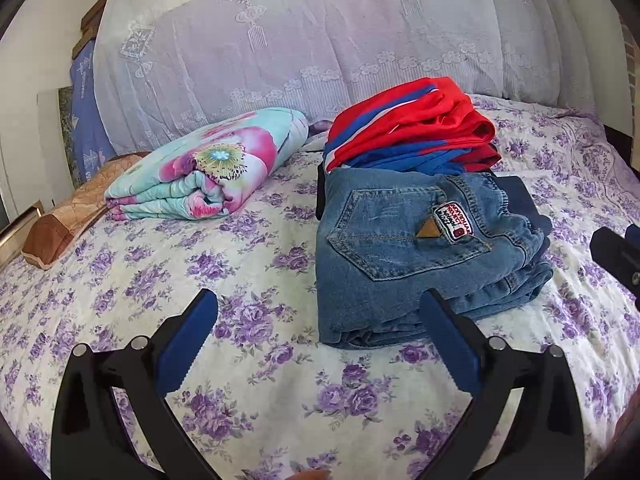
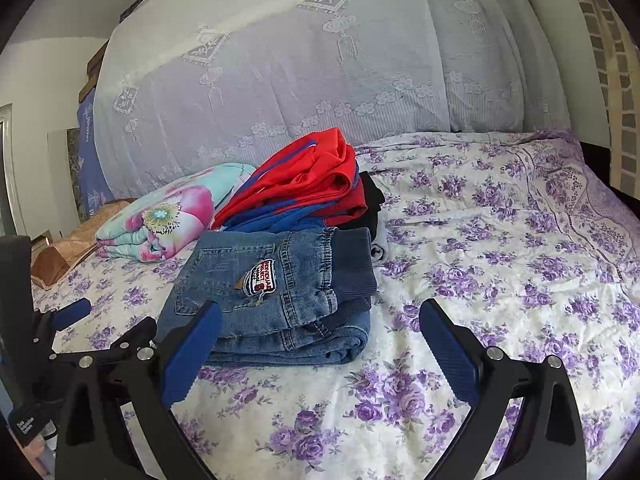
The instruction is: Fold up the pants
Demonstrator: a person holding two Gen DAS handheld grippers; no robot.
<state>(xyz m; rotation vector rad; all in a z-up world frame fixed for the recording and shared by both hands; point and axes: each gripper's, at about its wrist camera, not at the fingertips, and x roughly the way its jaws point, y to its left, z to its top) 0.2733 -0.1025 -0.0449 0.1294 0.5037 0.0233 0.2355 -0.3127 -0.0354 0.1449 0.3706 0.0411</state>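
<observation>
A pair of blue jeans lies folded into a compact stack on the flowered bed sheet, back pocket and patch facing up; it also shows in the right wrist view. My left gripper is open and empty, just in front of the jeans' near left corner. My right gripper is open and empty, in front of the jeans' near right edge. The right gripper's finger shows at the edge of the left wrist view; the left gripper shows at the left of the right wrist view.
A folded pile of red and blue clothes lies just behind the jeans. A rolled floral blanket lies to the left. A large lace-covered bedding heap lines the back. A brown pillow sits at the left bed edge. The sheet stretches out to the right.
</observation>
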